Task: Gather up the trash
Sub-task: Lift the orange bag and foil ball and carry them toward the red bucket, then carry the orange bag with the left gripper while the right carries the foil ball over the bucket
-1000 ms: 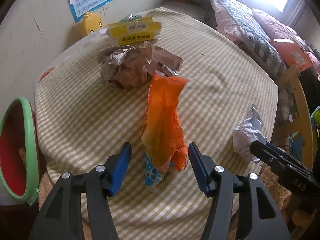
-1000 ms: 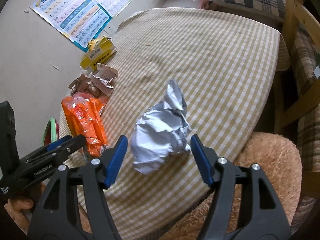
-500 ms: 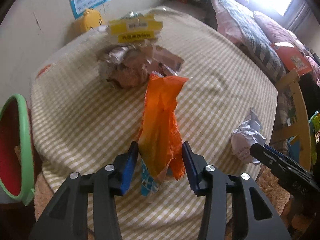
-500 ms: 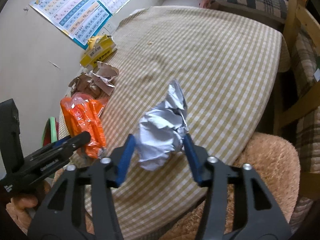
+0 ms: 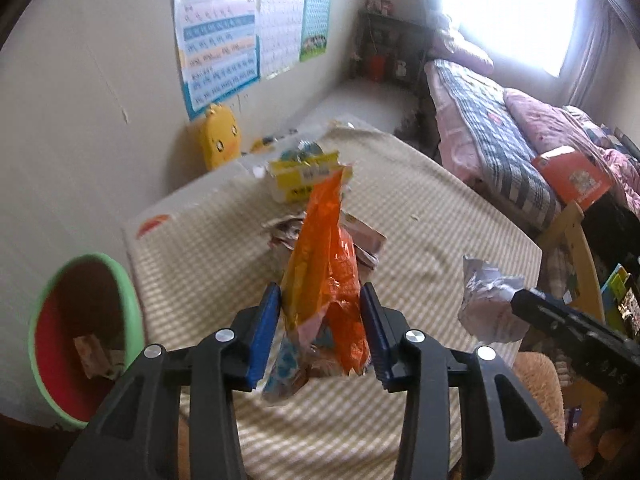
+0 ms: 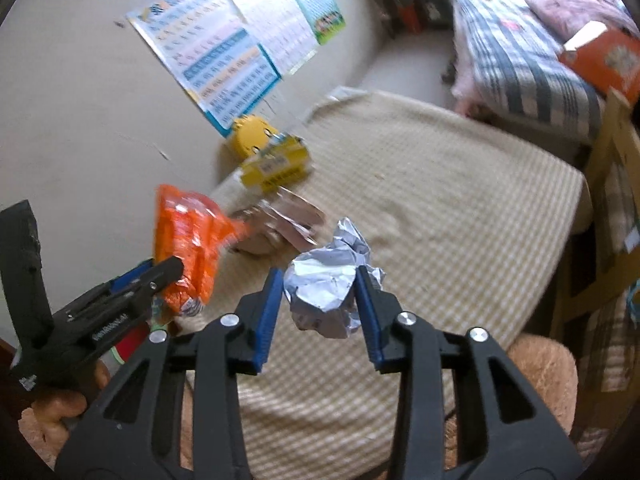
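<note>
Orange wrapper (image 5: 326, 276) and foil ball (image 6: 326, 294), each pinched in closing jaws above the surface (image 5: 440, 240): keep firm grip toward green bin (image 5: 86, 332).

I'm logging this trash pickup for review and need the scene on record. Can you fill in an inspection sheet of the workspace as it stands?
Surface: table under a beige checked cloth.
Job's things: orange snack bag and crumpled white paper ball, both lifted clear of the cloth; green-rimmed bin beside the table with scraps inside.
Clutter: crumpled brown wrapper, yellow box, yellow duck toy.
Grippers: left gripper has just closed on the orange snack bag; right gripper has just closed on the crumpled white paper ball.
Cables: nothing seen.
Surroundings: wall posters, bed with plaid bedding, wooden chair, bright window.
</note>
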A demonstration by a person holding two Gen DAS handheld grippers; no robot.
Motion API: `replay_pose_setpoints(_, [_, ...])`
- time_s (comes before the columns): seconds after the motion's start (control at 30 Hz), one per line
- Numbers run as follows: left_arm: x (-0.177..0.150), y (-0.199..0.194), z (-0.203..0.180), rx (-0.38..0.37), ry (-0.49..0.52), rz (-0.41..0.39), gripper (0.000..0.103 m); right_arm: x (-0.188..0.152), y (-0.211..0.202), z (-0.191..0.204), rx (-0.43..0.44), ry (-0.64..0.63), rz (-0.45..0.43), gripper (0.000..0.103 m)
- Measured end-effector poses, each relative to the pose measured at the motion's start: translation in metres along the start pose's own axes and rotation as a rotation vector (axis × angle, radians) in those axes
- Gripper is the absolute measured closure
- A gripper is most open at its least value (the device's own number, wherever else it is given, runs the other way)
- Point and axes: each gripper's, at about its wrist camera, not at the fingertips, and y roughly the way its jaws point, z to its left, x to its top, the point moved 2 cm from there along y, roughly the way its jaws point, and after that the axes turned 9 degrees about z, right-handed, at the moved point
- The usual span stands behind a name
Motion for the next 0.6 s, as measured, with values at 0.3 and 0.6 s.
replay_pose_setpoints(0.3, [-0.007,-0.002,0.026,0.013,-0.041,0.017,0.082,0.005,0.001,0.023,-0.002,-0.049,-0.008,0.067])
replay_pose_setpoints(0.6, [-0.028,0.022,0.031,-0.032,-0.018,0.133,0.048,-0.004,0.01,0.003,-0.03,0.01,0.024,0.067])
